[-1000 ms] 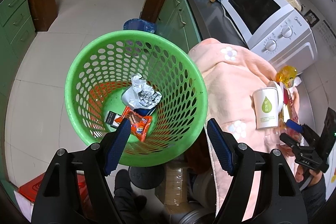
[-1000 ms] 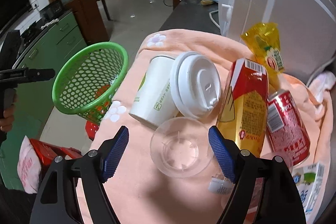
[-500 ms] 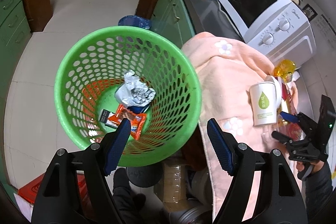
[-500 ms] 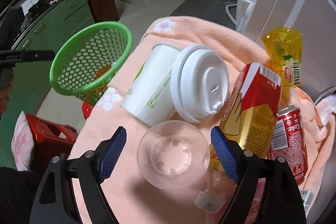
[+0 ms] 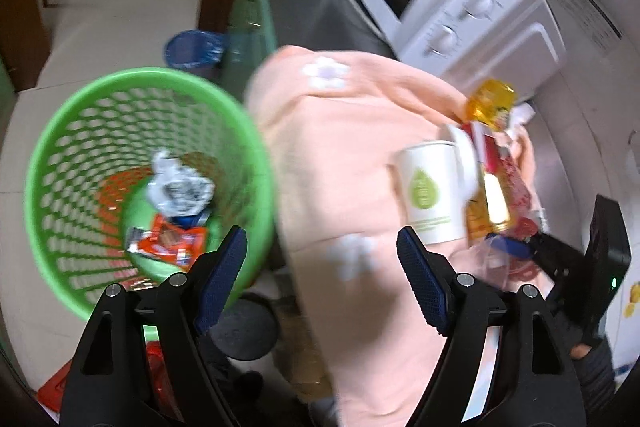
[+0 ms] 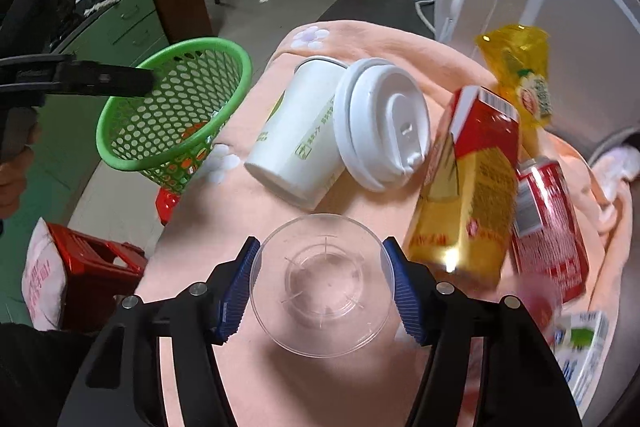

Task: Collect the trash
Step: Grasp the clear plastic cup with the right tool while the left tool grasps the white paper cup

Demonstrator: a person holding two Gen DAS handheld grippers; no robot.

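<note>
Since the clear plastic cup (image 6: 322, 291) at lower centre looks thin, light and easily crushed, pinch its rim gently. The right gripper (image 6: 320, 287) brackets it, pads at or just beside the rim. The left gripper (image 5: 322, 277), spread, holds nothing beside the green basket (image 5: 60, 155).
</note>
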